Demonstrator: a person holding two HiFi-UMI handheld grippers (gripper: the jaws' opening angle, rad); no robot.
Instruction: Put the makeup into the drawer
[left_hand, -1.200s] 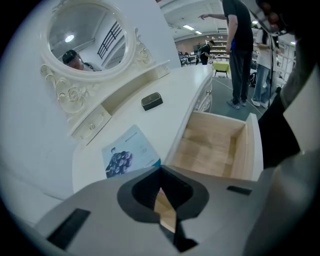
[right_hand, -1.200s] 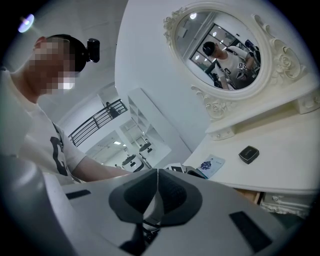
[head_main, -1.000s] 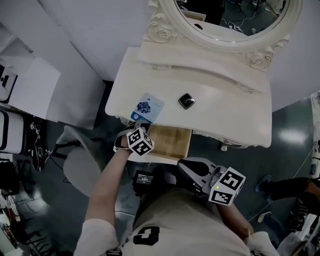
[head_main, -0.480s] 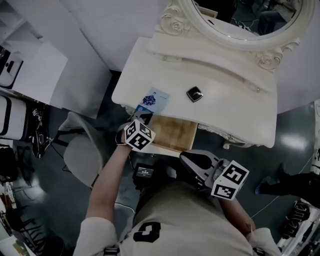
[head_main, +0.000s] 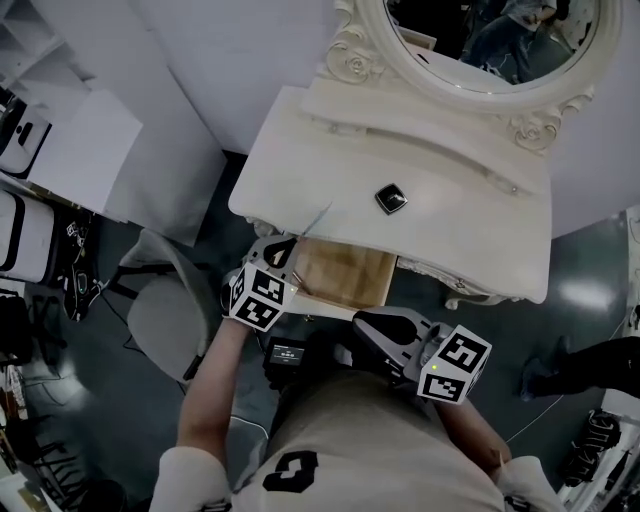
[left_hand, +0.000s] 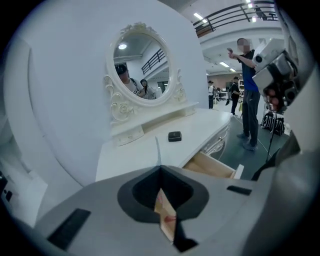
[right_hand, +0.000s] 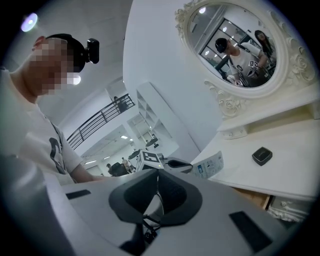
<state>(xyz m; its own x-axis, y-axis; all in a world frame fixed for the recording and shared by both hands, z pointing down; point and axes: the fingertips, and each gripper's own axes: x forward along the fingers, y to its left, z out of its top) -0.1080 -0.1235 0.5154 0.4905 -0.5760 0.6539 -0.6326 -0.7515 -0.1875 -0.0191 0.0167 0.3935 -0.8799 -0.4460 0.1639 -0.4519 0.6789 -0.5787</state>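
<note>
Head view: on the cream bench a small black square compact lies beyond my left tool, with the open wooden drawer just beside the tool. Left gripper view: that tool pinches a flat white-and-blue makeup packet edge-on. Right gripper view: my right tool is pressed together.

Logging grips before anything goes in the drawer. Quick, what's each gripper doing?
Left gripper: closed on the makeup packet.
Right gripper: closed, empty.
</note>
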